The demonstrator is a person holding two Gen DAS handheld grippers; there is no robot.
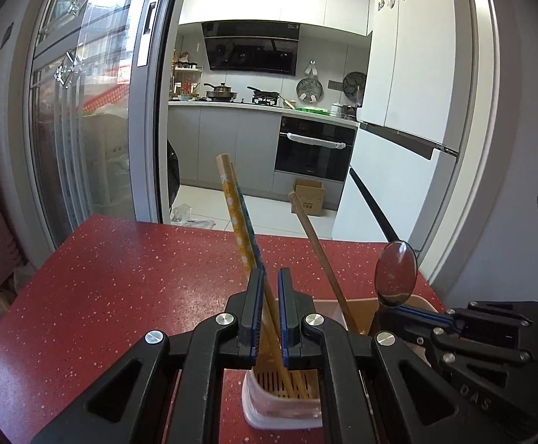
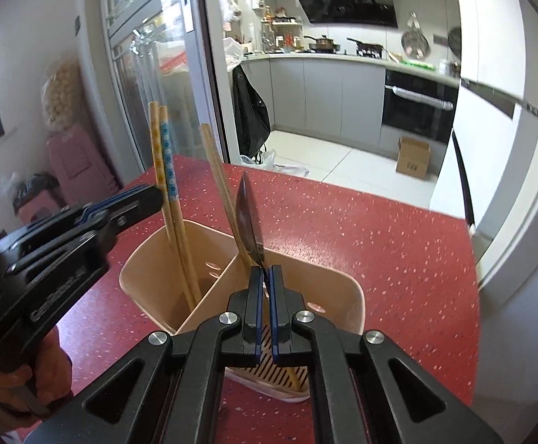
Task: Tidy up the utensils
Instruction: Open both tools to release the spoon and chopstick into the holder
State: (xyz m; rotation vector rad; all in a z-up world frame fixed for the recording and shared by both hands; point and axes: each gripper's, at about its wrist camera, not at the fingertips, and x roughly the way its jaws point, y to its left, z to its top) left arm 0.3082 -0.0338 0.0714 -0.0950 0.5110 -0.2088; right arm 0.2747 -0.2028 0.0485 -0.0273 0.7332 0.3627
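Observation:
A beige two-compartment utensil holder (image 2: 346, 288) stands on the red speckled table (image 2: 380, 229). My left gripper (image 1: 271, 273) is shut on a pair of patterned chopsticks (image 1: 237, 218), whose lower ends stand in the holder's left compartment (image 2: 180, 251). A plain wooden chopstick (image 1: 317, 244) leans in the holder too. My right gripper (image 2: 266, 271) is shut on the neck of a metal spoon (image 2: 248, 218), bowl up, over the right compartment. The spoon also shows in the left wrist view (image 1: 395, 273), as does the right gripper (image 1: 413, 312).
The holder (image 1: 283, 399) sits in a clear drip base near the table's front. Beyond the far table edge lie a kitchen floor with a cardboard box (image 1: 309, 197), a white fridge (image 1: 398, 148) at right and a glass sliding door (image 1: 84, 111) at left.

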